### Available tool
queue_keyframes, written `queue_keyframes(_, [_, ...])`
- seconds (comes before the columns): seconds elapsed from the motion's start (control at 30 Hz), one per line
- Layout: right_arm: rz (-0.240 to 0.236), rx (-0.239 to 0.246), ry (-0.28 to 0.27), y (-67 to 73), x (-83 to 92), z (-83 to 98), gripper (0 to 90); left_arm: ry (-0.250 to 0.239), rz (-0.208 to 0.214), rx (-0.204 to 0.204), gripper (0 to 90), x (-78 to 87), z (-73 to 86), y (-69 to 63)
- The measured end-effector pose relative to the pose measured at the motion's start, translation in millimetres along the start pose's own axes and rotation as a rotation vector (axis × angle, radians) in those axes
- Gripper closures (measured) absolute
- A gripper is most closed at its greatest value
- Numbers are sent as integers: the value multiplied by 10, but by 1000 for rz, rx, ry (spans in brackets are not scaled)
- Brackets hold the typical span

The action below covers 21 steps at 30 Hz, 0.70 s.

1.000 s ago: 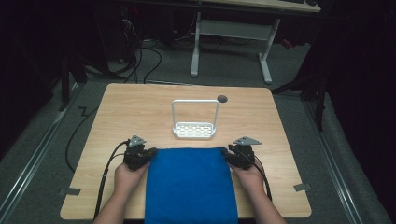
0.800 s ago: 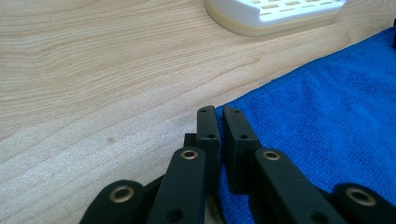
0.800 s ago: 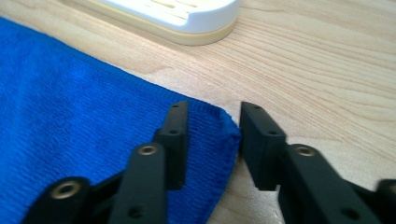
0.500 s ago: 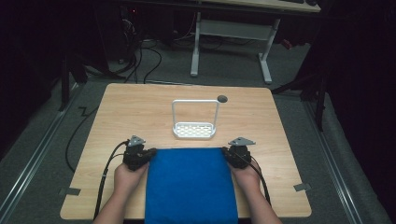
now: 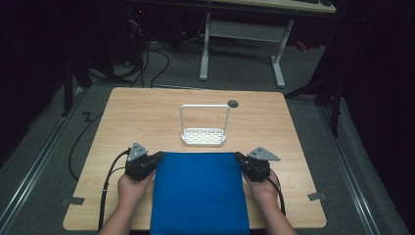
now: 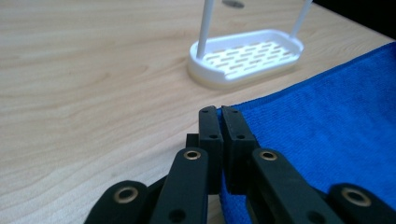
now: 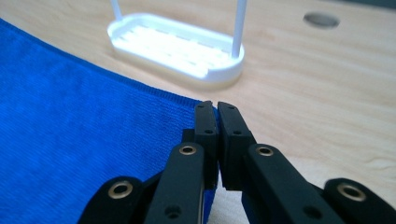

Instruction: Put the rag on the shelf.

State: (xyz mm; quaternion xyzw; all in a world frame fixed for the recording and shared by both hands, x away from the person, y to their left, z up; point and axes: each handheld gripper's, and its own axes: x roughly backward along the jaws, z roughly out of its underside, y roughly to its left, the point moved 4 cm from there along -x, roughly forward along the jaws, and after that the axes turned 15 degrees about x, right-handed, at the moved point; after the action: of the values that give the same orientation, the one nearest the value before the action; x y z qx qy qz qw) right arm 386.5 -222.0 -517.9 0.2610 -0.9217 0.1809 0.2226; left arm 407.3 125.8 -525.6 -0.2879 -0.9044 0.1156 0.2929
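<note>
Blue cloth [image 5: 199, 191] lies between your tools: left tool [image 6: 221, 113] and right tool [image 7: 216, 108] each clamp a far corner, rack [image 5: 204, 136] beyond.

It looked like a lab or test room, dimly lit. Beyond the jaws stood a plain wooden table [image 5: 147, 112] with a cable hole [image 5: 233, 103], on grey carpet [image 5: 244, 73]. Further off, cables [image 5: 147, 58] trailed under a white-legged desk [image 5: 276, 58], and a metal floor rail [image 5: 44, 156] ran to one side.
</note>
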Motion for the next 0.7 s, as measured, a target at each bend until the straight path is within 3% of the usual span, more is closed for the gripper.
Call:
queue_keyframes(0.33, [36, 24, -107, -26, 267, -236, 881, -108, 68, -19, 879, 260, -208, -238])
queue_keyframes(0.7, [80, 29, -200, -77, 499, -497, 882, -182, 93, -49, 880, 415, -480, -408])
